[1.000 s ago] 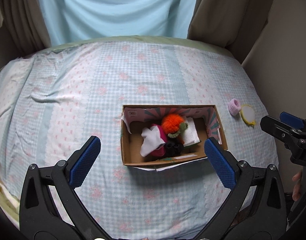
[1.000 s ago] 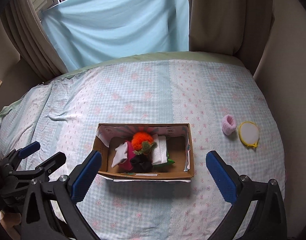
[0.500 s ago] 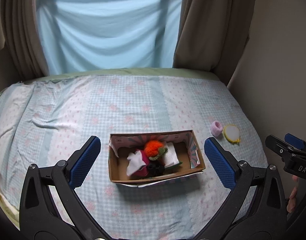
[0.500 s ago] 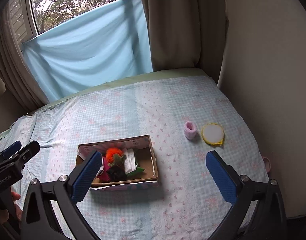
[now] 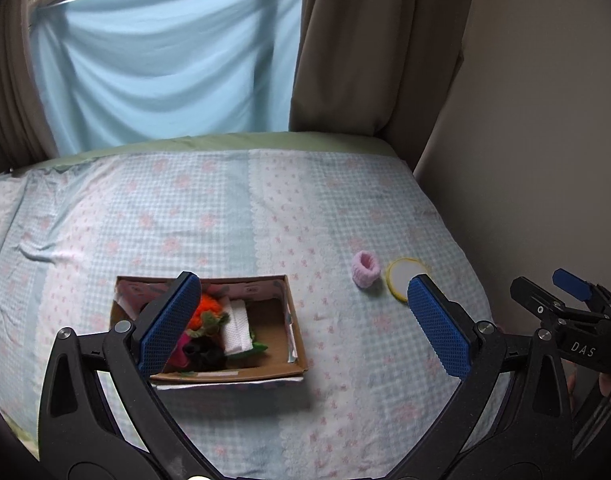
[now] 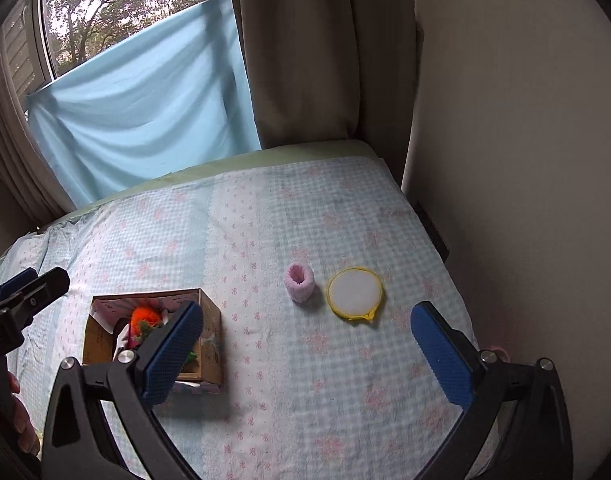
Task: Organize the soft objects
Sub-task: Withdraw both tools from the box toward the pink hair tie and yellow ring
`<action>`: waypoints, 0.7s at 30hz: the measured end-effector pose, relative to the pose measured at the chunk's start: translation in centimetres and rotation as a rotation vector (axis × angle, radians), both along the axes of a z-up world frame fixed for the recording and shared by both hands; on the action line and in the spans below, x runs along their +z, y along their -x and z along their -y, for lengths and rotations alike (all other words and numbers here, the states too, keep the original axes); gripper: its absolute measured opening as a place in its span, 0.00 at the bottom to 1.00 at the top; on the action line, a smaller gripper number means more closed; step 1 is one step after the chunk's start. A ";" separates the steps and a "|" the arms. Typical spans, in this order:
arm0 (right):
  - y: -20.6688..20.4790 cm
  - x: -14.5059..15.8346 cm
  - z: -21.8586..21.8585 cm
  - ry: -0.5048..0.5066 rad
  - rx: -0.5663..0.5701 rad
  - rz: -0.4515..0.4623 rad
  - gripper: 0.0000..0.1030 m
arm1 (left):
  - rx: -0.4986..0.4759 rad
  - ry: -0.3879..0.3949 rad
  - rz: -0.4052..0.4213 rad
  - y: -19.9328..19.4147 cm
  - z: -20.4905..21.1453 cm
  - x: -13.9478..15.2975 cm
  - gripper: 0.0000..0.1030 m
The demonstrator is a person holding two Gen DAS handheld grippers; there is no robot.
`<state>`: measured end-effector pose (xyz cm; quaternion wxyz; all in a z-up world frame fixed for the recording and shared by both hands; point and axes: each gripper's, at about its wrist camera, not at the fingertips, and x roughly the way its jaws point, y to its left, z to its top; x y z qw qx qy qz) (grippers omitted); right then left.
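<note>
Cardboard marks our left edge: the box (image 6: pixel 153 336) sits on the bed (image 6: pixel 345 380), already holding an orange pompom (image 6: pixel 144 315) and other soft pieces. Our left claw (image 5: pixel 301 326) is spread wide and empty above it. Further right, well apart from the box, lie a pink wristband (image 6: pixel 300 282) and, just beside it, a yellow-rimmed round pad (image 6: pixel 354 291). Our right claw (image 6: pixel 319 354), also spread and empty, faces these two; we judge the next move is lowering it onto the wristband.

Two black handheld clamp grippers

The left gripper (image 5: pixel 303 324) and right gripper (image 6: pixel 307 356) have black plastic arms, blue textured pads (image 5: pixel 170 322), silver screws (image 6: pixel 486 356) and white "DAS" lettering (image 5: pixel 582 349).
</note>
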<state>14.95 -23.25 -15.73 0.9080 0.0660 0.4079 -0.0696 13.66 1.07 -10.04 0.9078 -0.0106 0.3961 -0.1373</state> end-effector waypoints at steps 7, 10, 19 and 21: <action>-4.2 -5.3 5.8 0.004 0.099 -0.057 1.00 | 0.027 0.002 -0.064 -3.1 8.0 -4.4 1.00; -6.0 -7.9 7.3 0.013 0.138 -0.080 1.00 | 0.019 0.000 -0.095 -5.1 10.6 -6.7 1.00; -10.7 -16.1 10.2 0.028 0.234 -0.137 1.00 | -0.073 -0.027 -0.224 -11.7 17.0 -16.6 1.00; -11.9 -18.2 10.6 0.030 0.262 -0.153 1.00 | -0.095 -0.036 -0.253 -13.0 18.3 -19.1 1.00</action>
